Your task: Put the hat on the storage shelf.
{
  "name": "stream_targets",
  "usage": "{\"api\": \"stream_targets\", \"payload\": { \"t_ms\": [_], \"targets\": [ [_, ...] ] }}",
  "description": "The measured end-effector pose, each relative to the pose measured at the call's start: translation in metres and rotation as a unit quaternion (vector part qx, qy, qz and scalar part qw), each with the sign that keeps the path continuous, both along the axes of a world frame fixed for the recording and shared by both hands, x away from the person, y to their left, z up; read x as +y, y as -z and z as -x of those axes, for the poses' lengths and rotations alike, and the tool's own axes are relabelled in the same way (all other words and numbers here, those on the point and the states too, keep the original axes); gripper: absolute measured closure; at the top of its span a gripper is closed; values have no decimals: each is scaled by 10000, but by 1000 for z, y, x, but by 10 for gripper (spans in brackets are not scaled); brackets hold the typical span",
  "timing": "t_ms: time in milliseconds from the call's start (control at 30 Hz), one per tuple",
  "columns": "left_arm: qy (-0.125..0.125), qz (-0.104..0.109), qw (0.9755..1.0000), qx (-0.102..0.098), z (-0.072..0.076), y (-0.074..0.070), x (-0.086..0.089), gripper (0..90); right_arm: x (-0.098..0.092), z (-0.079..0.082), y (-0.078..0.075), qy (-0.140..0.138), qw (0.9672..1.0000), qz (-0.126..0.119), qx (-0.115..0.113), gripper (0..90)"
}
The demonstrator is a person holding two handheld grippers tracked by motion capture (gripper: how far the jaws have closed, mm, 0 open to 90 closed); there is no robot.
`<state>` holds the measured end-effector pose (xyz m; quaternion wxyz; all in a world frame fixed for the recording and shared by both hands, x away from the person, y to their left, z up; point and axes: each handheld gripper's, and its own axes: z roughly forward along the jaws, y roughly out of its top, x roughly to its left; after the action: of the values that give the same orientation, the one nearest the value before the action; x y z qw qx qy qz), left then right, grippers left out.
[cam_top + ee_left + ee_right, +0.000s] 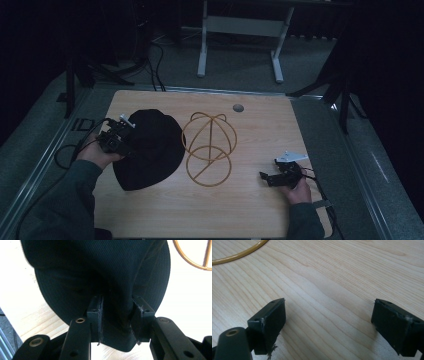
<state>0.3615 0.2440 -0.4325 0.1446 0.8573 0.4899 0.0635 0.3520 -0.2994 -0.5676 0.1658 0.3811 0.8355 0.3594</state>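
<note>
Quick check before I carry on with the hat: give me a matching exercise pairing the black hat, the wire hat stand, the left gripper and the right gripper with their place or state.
Things:
1. black hat
2. wire hat stand
3. left gripper
4. right gripper

Places or states:
A. jaws wide apart over bare wood
B. golden, stands in the middle of the table
C. lies flat on the table's left part
D. jaws at the hat's edge, a fold of cloth between them

Pairs: 1-C, 2-B, 3-D, 4-A
</note>
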Motion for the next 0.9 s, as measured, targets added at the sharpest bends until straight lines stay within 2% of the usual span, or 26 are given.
{"api": "stream_targets", "payload": {
  "t_ms": [133, 267, 400, 500, 567, 700, 900],
  "targets": [
    [11, -105, 9999, 60, -8, 2, -8, 666, 0, 0, 0, 2, 10000, 0, 1, 122],
    [12, -276, 9994, 202, -16, 6, -14, 667, 0, 0, 0, 0, 10000, 0, 0, 122],
    [-80, -273, 9992, 266, -20, 8, -14, 666, 0, 0, 0, 1, 10000, 0, 2, 122],
    [-70, -268, 9991, 321, -22, 9, -14, 708, 0, 0, 0, -1, 10000, 0, -1, 122],
    [-46, -304, 9989, 342, -23, 9, -13, 768, 0, 0, 0, -1, 10000, 1, -1, 122],
    [-9, -394, 9989, 246, -24, 9, -13, 846, 0, 0, 0, 0, 10000, 0, 0, 122],
    [36, -408, 9989, 246, -23, 6, -10, 859, 0, 0, 0, 1, 10000, 0, 2, 122]
  ]
}}
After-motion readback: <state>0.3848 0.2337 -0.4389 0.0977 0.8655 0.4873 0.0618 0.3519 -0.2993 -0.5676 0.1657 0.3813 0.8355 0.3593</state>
